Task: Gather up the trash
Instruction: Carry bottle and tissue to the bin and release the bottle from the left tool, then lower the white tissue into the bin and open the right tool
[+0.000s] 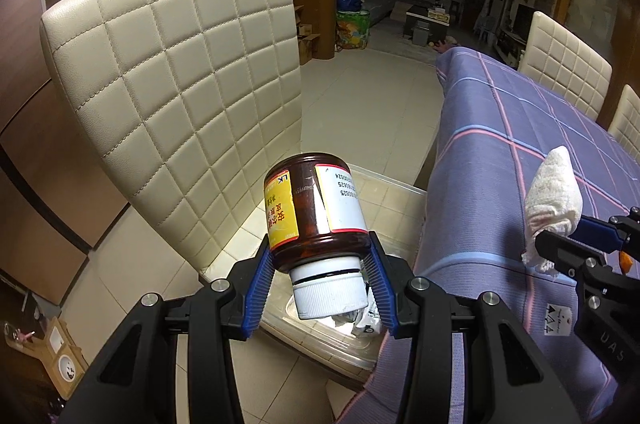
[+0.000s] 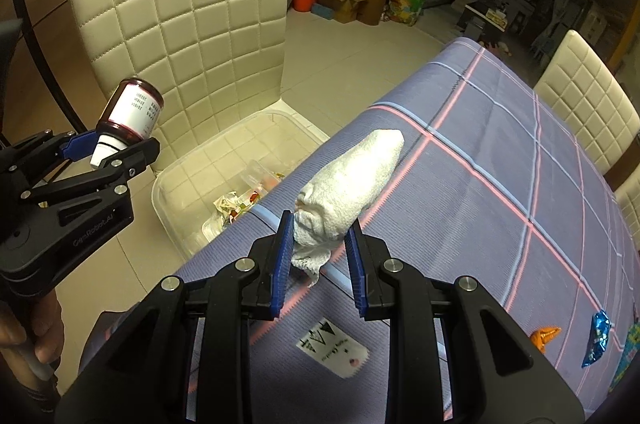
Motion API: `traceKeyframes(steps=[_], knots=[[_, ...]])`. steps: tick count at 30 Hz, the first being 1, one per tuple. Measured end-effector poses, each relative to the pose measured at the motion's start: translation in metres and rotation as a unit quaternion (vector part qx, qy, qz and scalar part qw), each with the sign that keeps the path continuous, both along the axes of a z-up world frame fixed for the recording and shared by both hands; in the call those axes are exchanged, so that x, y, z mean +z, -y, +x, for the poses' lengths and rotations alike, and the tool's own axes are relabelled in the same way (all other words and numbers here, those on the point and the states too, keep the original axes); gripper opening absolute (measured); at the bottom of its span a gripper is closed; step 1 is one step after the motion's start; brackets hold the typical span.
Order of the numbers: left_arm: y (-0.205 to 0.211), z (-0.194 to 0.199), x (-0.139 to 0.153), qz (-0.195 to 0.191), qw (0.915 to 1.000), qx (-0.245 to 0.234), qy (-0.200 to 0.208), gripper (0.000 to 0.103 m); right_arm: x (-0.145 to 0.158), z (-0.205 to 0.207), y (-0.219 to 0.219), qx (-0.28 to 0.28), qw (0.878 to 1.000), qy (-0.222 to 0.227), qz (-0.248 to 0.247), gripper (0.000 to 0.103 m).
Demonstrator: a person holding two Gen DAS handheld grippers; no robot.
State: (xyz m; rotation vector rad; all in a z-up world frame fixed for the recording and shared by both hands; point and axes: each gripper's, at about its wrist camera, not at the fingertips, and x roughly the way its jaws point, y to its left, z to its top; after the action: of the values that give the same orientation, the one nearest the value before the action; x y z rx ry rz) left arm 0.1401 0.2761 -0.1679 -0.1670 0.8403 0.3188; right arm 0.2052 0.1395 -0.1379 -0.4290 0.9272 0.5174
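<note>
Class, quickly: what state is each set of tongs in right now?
Left tongs: shut on the brown glass bottle with a white cap.
Right tongs: shut on the crumpled white paper towel.

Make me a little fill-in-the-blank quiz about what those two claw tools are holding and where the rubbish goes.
1. The left gripper holds a brown bottle with a ____ cap.
2. The right gripper holds a wad of white ____.
3. The clear plastic bin sits on the seat of a cream ____.
4. The table is covered by a checked ____ cloth.

Missing words: white; tissue; chair; purple
</note>
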Motion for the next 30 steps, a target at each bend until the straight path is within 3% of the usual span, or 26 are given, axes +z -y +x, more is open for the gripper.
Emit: traceKeyframes(steps=[17,19,21,25,30], knots=[[-0.005,0.015,-0.005,0.003,1.0000,0.004,0.005,0.044,-0.012,0.015,-0.008,-0.004,1.000,-0.005,-0.009,0.027],[-0.005,0.015,-0.005,-0.007,0.9999,-0.001,0.009,0.049,-0.012,0.015,-0.008,-0.004,1.000,-0.005,-0.009,0.027],[-0.004,0.016,-0.004,-0.013,0.9998,-0.008,0.014,0.072,-0.013,0.017,-0.009,-0.004,1.000,-0.007,-0.009,0.027],[0.002,0.014,-0.001,0.023,0.9995,-0.007,0.022,0.075,-0.014,0.021,-0.010,-0.004,1.000,-0.009,-0.008,0.027],[-0.010,0.012,-0.005,0.008,0.9998,0.006,0.016,0.075,-0.015,0.024,-0.014,-0.002,1.000,-0.009,-0.007,0.027]])
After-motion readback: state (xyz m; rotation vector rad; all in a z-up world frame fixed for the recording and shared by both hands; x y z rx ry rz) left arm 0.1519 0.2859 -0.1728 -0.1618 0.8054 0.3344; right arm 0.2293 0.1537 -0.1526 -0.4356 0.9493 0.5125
